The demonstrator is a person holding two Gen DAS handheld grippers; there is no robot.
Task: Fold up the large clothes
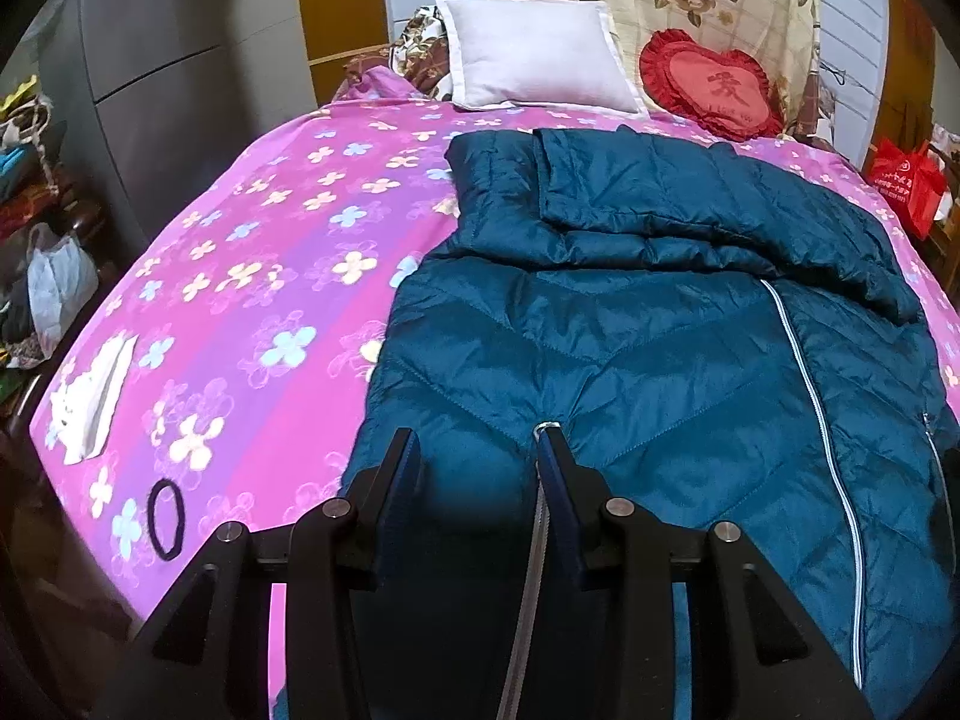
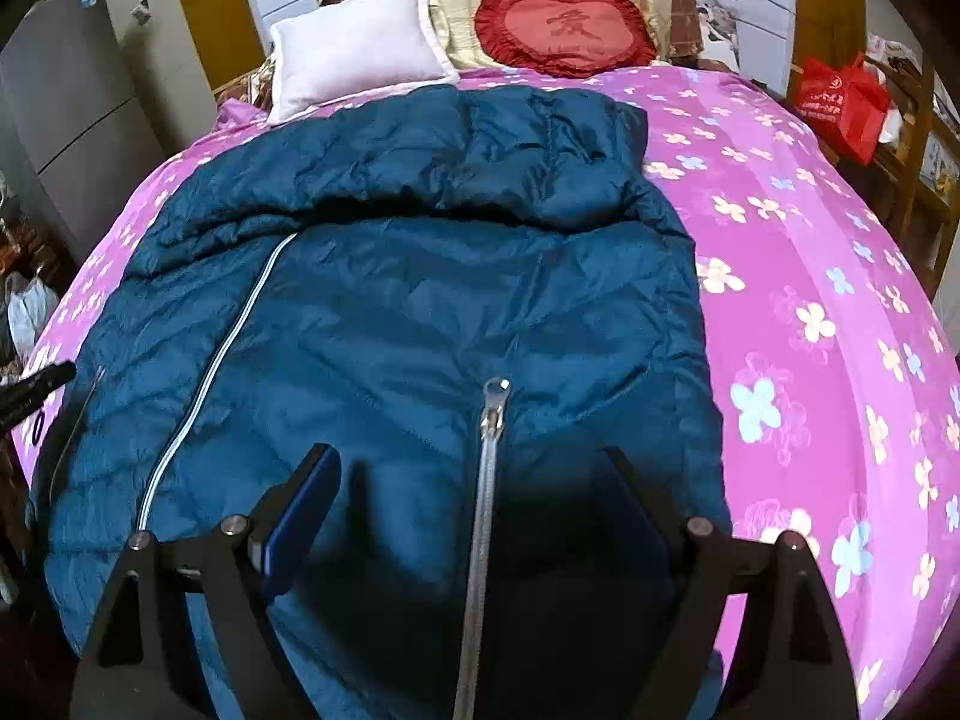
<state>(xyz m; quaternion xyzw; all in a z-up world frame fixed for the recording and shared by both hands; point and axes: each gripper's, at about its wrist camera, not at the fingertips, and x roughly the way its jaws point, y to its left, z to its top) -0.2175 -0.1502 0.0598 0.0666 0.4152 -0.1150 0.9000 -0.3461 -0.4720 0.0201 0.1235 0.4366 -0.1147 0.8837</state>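
- Grippers hovering at the near hem of the teal down jacket (image 1: 630, 330) — left gripper (image 1: 477, 450) parted, a zipper strip running by its right finger, grip unclear; right gripper (image 2: 468, 468) spread wide, straddling a zipper (image 2: 489, 480), nothing clamped.
- Jacket lying flat across the pink floral bedsheet (image 2: 810, 252), top bunched up.
- Hair tie (image 1: 166, 518) sitting left.
- White pillow (image 1: 534, 54) and red heart cushion (image 2: 564, 30) resting at the far end.
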